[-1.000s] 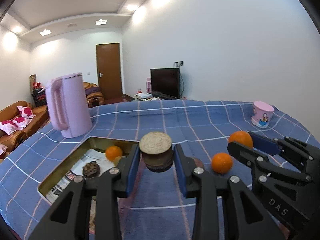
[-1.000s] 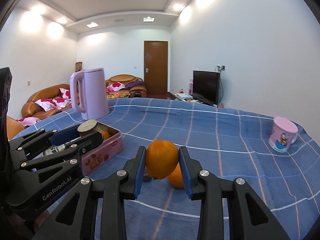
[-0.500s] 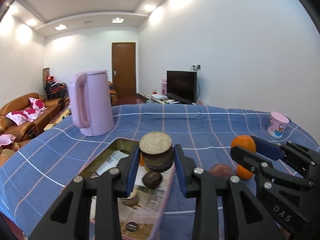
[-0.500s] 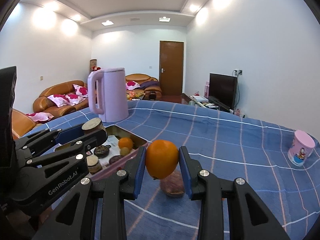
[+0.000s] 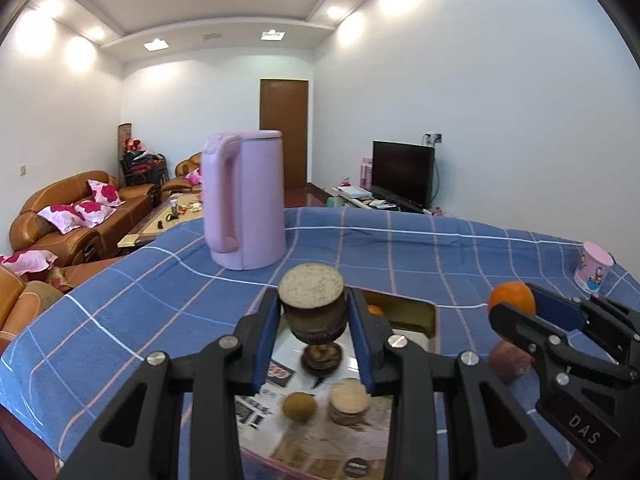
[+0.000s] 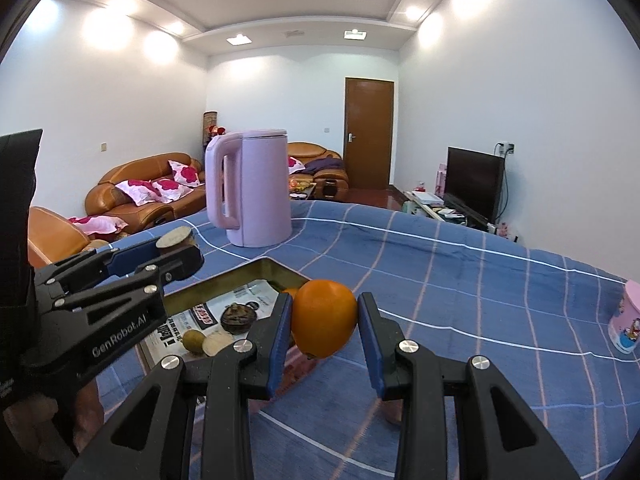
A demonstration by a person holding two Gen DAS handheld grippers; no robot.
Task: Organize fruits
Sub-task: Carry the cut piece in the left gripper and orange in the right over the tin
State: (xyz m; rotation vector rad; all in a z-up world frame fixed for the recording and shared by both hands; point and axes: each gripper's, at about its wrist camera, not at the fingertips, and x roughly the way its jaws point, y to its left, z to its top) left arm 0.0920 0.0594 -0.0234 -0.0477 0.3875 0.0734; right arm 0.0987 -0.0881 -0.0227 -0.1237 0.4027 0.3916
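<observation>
My left gripper is shut on a brown round fruit with a flat pale cut top, held above the metal tray. The tray is lined with newspaper and holds a dark fruit, a small kiwi-like fruit, a pale cut fruit and an orange. My right gripper is shut on an orange, held above the tray's near right edge. A reddish-brown fruit lies on the cloth right of the tray.
A pink kettle stands on the blue checked tablecloth behind the tray. A pink cup stands at the far right. Sofas, a door and a TV lie beyond the table.
Both grippers have moved left with their fruits and now hang over the tray. The kettle has come closer to the middle of both views.
</observation>
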